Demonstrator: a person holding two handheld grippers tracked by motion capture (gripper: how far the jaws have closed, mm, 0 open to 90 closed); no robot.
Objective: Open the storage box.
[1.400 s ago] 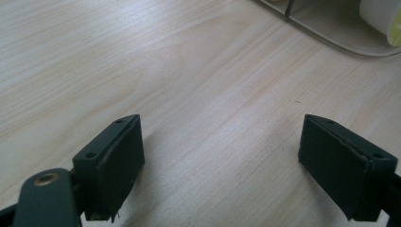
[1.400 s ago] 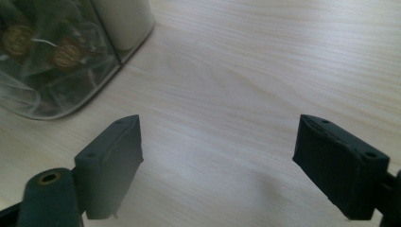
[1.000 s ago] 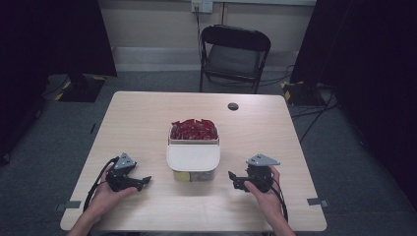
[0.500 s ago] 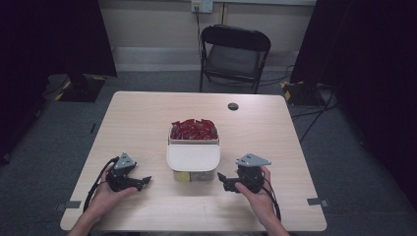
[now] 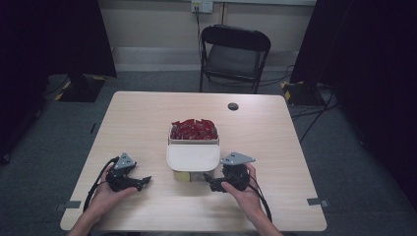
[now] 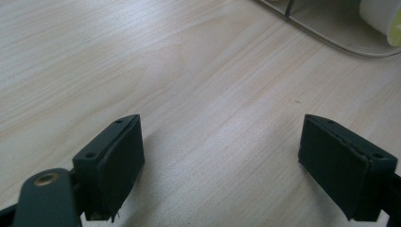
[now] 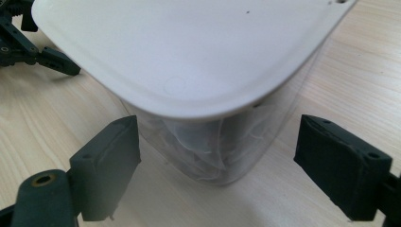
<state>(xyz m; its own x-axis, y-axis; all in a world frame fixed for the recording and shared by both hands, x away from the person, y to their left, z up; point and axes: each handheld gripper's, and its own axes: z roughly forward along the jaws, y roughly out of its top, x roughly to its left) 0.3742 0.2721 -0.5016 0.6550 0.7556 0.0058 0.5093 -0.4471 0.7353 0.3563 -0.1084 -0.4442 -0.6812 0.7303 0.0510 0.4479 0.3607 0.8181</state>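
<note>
Early stage. Lidded box (image 5: pixel 193 158) sits mid-tabletop (image 5: pixel 275 147), untouched, lid on. Right gripper (image 5: pixel 212 181), jaws just widening, straddles its corner, not gripping. Left gripper (image 5: pixel 142 182) released, idle on tabletop.

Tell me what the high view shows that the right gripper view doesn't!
The high view alone takes in the red packets in the back of the clear container, the folding chair, and both hands. The right gripper view alone gives a close look through the container's clear corner under the white lid, between open jaws. Both share the lid, the table and the left gripper.
</note>
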